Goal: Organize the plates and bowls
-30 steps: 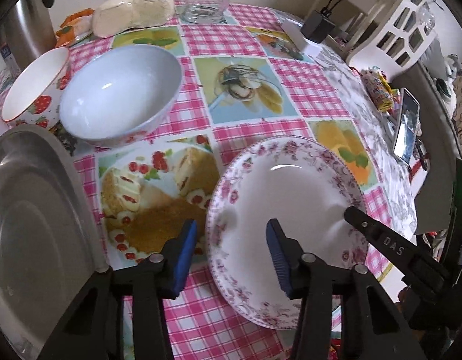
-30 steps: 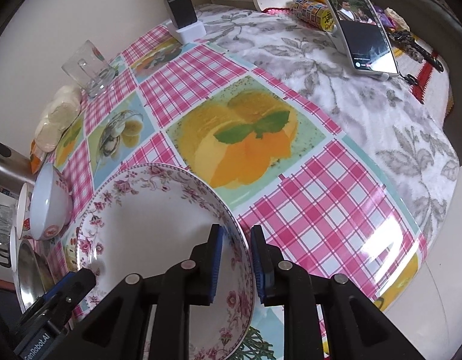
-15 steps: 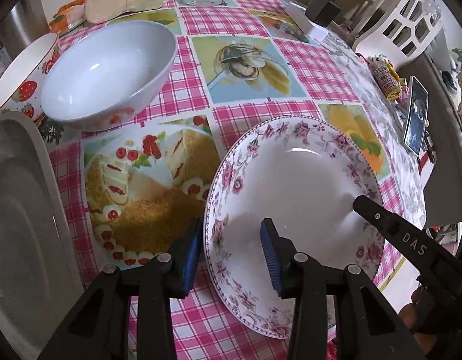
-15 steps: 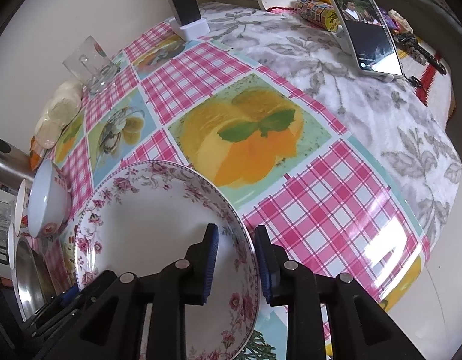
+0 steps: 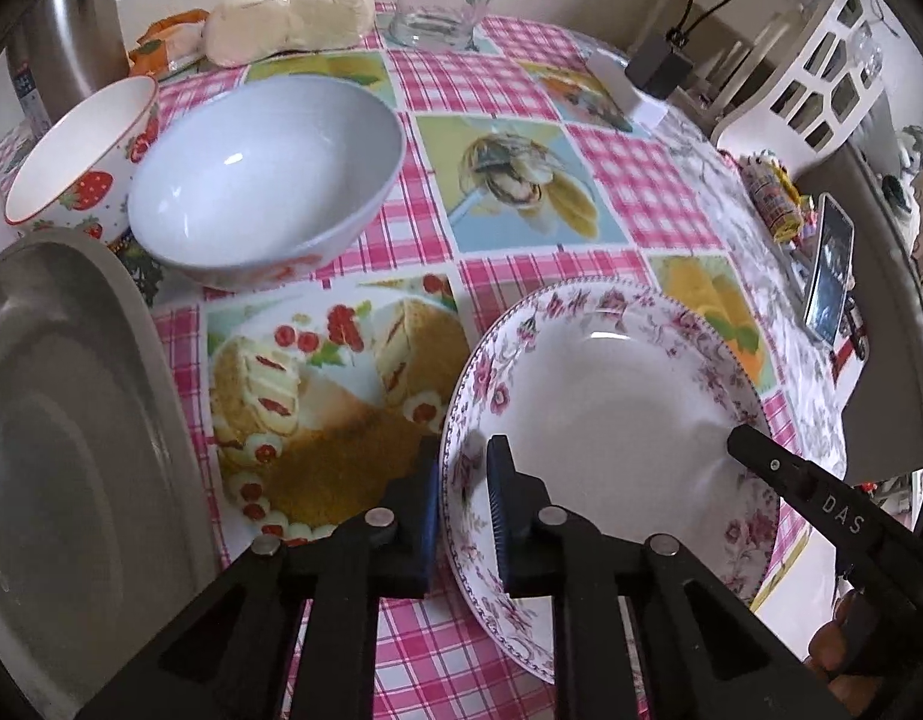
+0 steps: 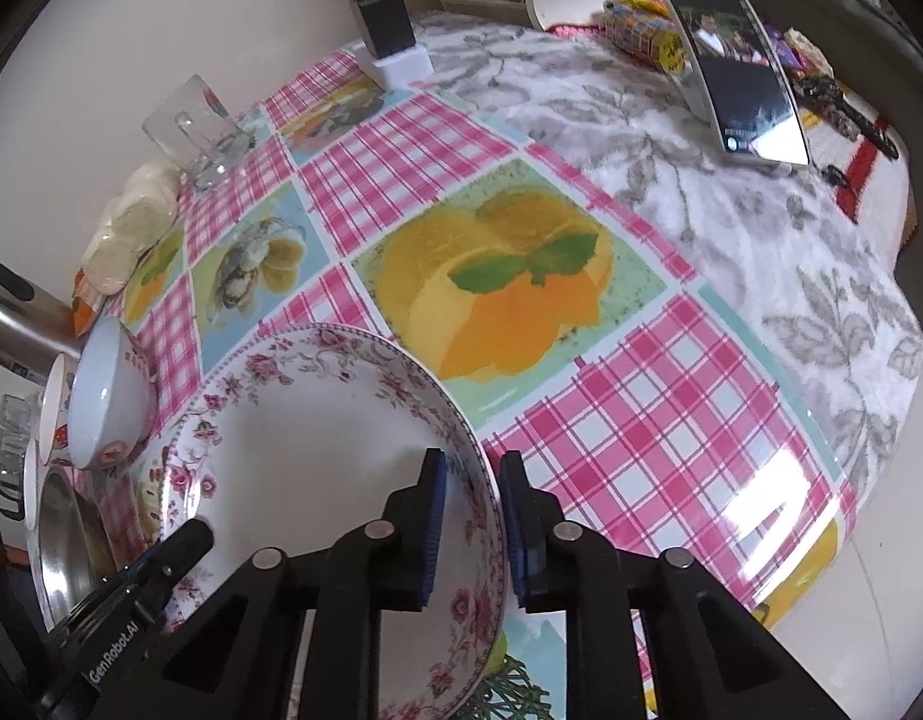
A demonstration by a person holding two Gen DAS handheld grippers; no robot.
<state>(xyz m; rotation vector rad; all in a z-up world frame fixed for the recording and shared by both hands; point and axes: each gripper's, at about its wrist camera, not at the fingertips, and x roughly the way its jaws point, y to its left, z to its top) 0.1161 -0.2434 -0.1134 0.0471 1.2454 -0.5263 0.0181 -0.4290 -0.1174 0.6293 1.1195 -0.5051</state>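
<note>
**Both tools now on the plate rim**

The left tool [image 5: 464,501] has just snapped closed onto the near-left rim of the white round plate with pink floral border [image 5: 605,384]; a second ago its jaws stood wide astride that rim. The right tool [image 6: 470,516] is closing on the opposite rim, rim between its pads. The plate sits on the pink checked surface [image 6: 611,438], right of the plain white ceramic bowl [image 5: 263,180]. Two-sided hold looks ready; lift likely next.
</note>
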